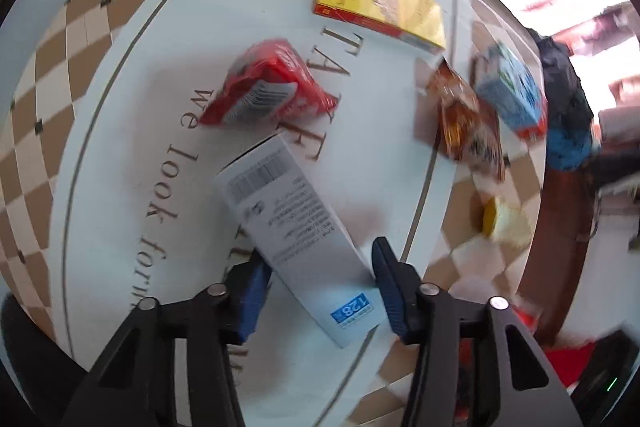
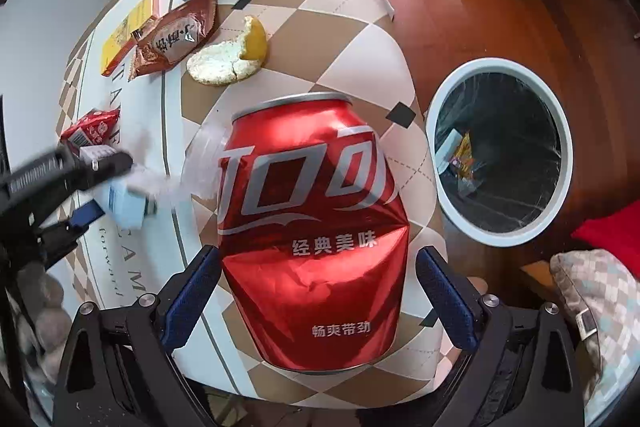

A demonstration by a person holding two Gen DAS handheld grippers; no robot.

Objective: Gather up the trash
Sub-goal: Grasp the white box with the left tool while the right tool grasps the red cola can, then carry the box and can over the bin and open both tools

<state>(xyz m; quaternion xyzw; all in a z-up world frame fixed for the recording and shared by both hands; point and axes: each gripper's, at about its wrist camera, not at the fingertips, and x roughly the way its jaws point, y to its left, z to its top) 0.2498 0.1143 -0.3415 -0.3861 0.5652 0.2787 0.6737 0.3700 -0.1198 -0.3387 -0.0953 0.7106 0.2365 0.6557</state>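
Note:
In the left wrist view my left gripper point(image 1: 320, 287) is shut on a long white carton point(image 1: 296, 239) with a blue "128" label, its far end over the table. A red crumpled pack point(image 1: 264, 87), a yellow box point(image 1: 380, 7), a brown snack wrapper point(image 1: 468, 115) and a blue milk carton point(image 1: 512, 95) lie beyond. In the right wrist view a dented red cola can point(image 2: 312, 235) stands between my right gripper's point(image 2: 316, 299) blue pads; the pads stand slightly apart from its sides. The left gripper point(image 2: 100, 187) with the white carton point(image 2: 124, 203) shows at the left.
A round white-rimmed trash bin point(image 2: 500, 151) with a black liner and some wrappers stands on the wooden floor right of the table. A rice cracker point(image 2: 220, 63) and a yellow peel point(image 2: 256, 39) lie on the checked tablecloth point(image 2: 348, 39). A patterned cushion point(image 2: 600, 311) is at the lower right.

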